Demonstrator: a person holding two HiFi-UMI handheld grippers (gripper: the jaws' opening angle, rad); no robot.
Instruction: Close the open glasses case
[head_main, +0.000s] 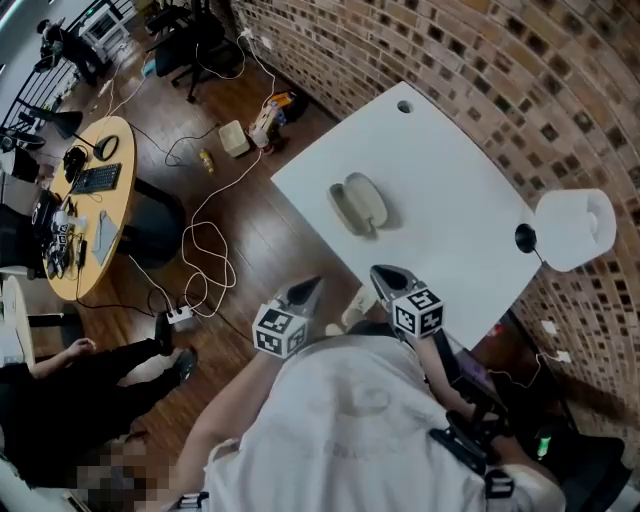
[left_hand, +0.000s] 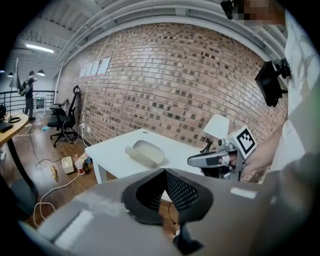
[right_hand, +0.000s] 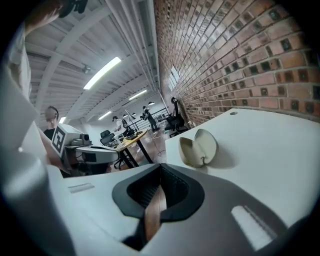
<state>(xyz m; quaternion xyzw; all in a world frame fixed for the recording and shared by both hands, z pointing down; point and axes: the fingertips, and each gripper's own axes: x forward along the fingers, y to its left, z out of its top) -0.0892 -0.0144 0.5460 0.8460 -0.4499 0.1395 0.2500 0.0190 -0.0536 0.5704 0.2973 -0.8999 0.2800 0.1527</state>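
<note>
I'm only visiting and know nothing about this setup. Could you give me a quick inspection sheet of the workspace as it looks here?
Surface: white table, set against the wall.
Job's things: glasses case lies open on the table, untouched.
Clutter: white lamp at the table's edge by the wall.
Grippers: left gripper and right gripper both shut, empty, short of the case.
Cables: loose cables and a power strip on the wooden floor.
Surroundings: brick wall, round desk with a keyboard, a seated person.
</note>
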